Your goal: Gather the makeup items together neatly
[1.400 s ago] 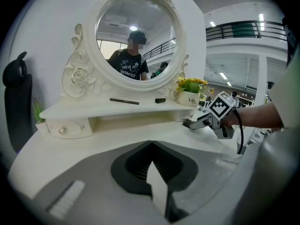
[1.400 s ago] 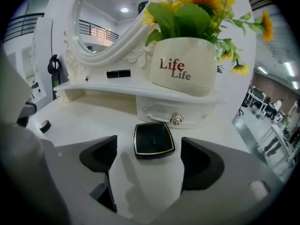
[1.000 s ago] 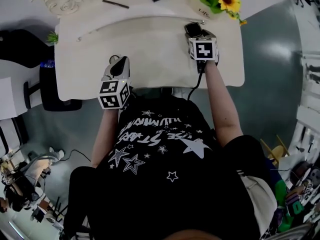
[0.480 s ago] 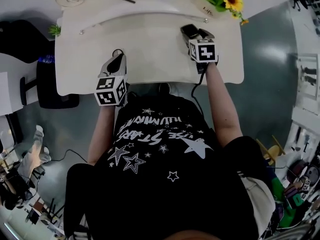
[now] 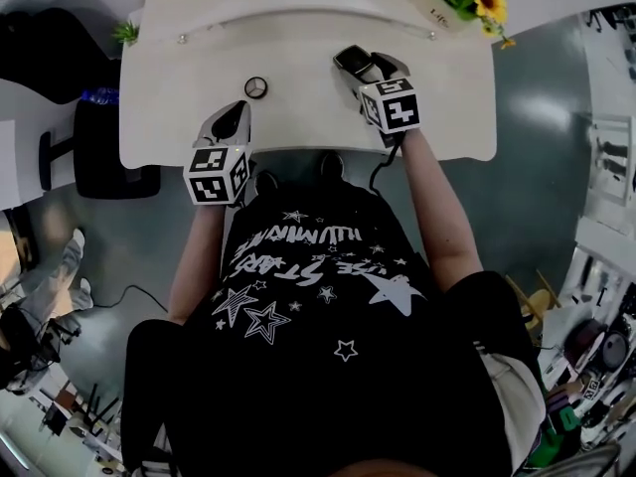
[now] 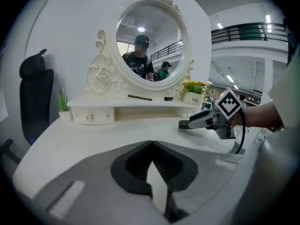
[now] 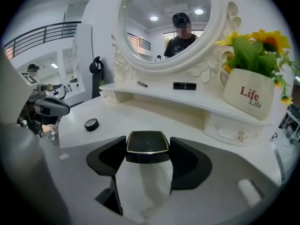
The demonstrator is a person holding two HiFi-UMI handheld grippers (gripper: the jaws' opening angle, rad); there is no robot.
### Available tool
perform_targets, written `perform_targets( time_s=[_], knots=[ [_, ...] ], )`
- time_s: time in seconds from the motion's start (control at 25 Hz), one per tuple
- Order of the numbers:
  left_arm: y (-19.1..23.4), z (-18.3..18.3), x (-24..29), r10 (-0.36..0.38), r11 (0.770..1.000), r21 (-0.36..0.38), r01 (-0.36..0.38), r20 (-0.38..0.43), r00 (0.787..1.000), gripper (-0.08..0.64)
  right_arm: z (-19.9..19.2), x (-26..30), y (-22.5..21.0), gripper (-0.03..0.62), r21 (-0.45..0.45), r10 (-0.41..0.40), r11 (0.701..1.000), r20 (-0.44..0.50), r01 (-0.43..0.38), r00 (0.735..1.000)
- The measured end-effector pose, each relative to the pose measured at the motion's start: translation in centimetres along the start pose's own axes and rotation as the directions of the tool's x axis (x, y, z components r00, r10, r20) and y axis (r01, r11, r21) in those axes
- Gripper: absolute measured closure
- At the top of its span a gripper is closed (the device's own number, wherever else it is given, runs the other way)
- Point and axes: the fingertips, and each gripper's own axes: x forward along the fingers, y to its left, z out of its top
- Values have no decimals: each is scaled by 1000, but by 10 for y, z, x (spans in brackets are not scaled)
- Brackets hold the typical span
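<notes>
The right tongs [image 7: 147,150] are gripping a black compact [image 7: 147,142] over the desk [image 5: 298,78]; the left tongs [image 6: 151,144] are sitting closed, empty, near a round jar [image 5: 255,87].

One square black compact [image 7: 147,146]. One round black case [image 5: 255,86]. One pencil [image 6: 139,97]. One lipstick tube [image 7: 184,86]. One sunflower pot [image 7: 248,95]. One small green plant [image 6: 63,108]. One mirror [image 6: 149,39]. One tabletop [image 5: 298,68].

White desk [image 5: 298,78], black compact [image 7: 147,146] with a thin gold rim, small black round jar [image 7: 91,124], yellow sunflowers [image 7: 262,41] with green leaves in a white pot [image 7: 248,97] lettered in red, black shirt [image 5: 318,306] with white stars, black-and-white square markers on the left tool [image 5: 235,112] and the right tool [image 5: 360,66]
</notes>
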Motion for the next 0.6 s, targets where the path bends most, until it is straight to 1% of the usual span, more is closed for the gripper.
perform_targets(
  time_s=[0.16,0.28,0.44,0.6],
  knots=[
    [14,-8,-14,17,1000,-16,-17,-3,1000,558,12,6,40,272,-77,82,994,8,-81,997],
    [23,-13,-21,28,999,-30,-28,-3,1000,558,17,10,65,272,-145,145,979,0,-144,989],
    [31,-15,-26,41,998,-46,-41,3,999,558,18,16,90,272,-231,219,947,-35,-221,975],
    [35,-18,-30,53,997,-63,-52,7,999,558,17,20,108,272,-298,285,909,-66,-291,956]
  ],
)
